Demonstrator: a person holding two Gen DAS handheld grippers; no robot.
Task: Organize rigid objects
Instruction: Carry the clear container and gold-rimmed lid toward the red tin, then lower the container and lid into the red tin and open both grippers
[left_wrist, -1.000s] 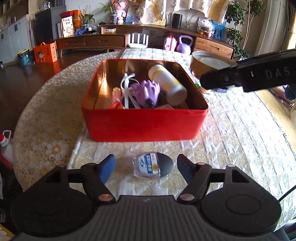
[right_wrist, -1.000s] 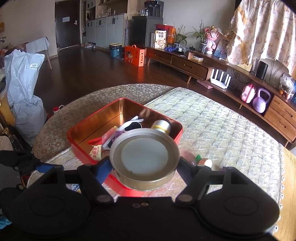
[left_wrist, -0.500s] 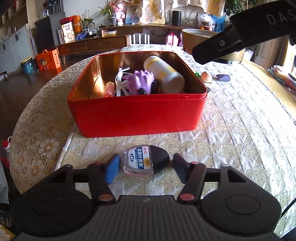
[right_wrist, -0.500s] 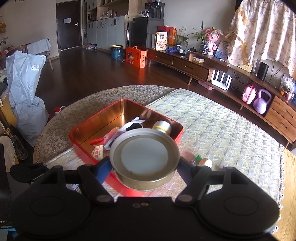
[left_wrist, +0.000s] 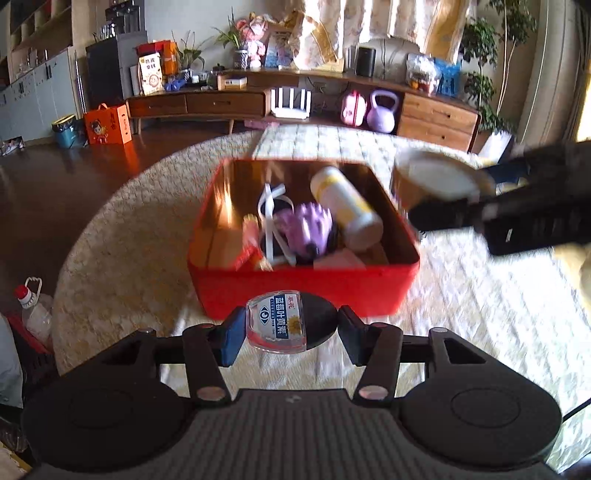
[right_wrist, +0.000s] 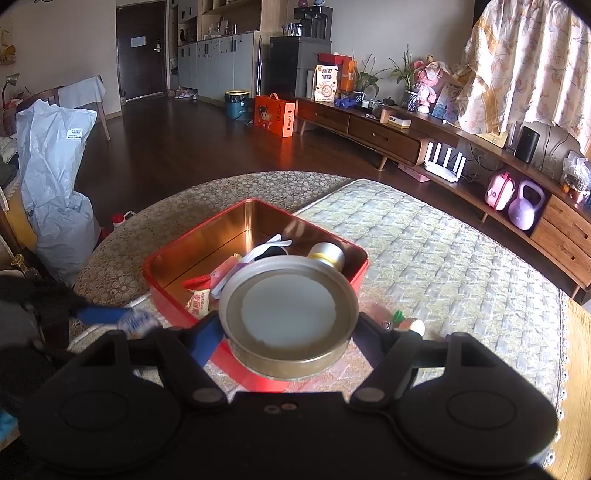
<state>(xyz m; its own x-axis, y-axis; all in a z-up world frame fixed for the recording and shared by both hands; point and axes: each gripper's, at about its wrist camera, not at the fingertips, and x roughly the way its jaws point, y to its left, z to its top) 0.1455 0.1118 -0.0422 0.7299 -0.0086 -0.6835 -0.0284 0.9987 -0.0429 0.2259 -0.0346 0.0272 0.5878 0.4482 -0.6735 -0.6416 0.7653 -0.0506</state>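
A red tin box (left_wrist: 306, 288) stands on the round table and holds a white bottle (left_wrist: 345, 206), a purple spiky toy (left_wrist: 304, 229), a white ribbon and small packets. My left gripper (left_wrist: 291, 332) is shut on a small clear bottle with a blue label and black cap (left_wrist: 277, 326), held in the air just before the box's near wall. My right gripper (right_wrist: 288, 332) is shut on a round gold tin (right_wrist: 288, 317) with a white top, held above the box's (right_wrist: 255, 236) right side. The tin also shows in the left wrist view (left_wrist: 436, 177).
Small items lie on the quilted cloth right of the box, among them a pale egg-shaped piece (right_wrist: 413, 326) and a green bit (right_wrist: 398, 315). A plastic bottle (left_wrist: 33, 310) stands off the table's left edge. A wooden sideboard (right_wrist: 388, 133) runs along the far wall.
My left gripper closed on the small bottle and lifted it off the cloth toward the box. The right gripper with the gold tin has dropped lower beside the box in the left view.
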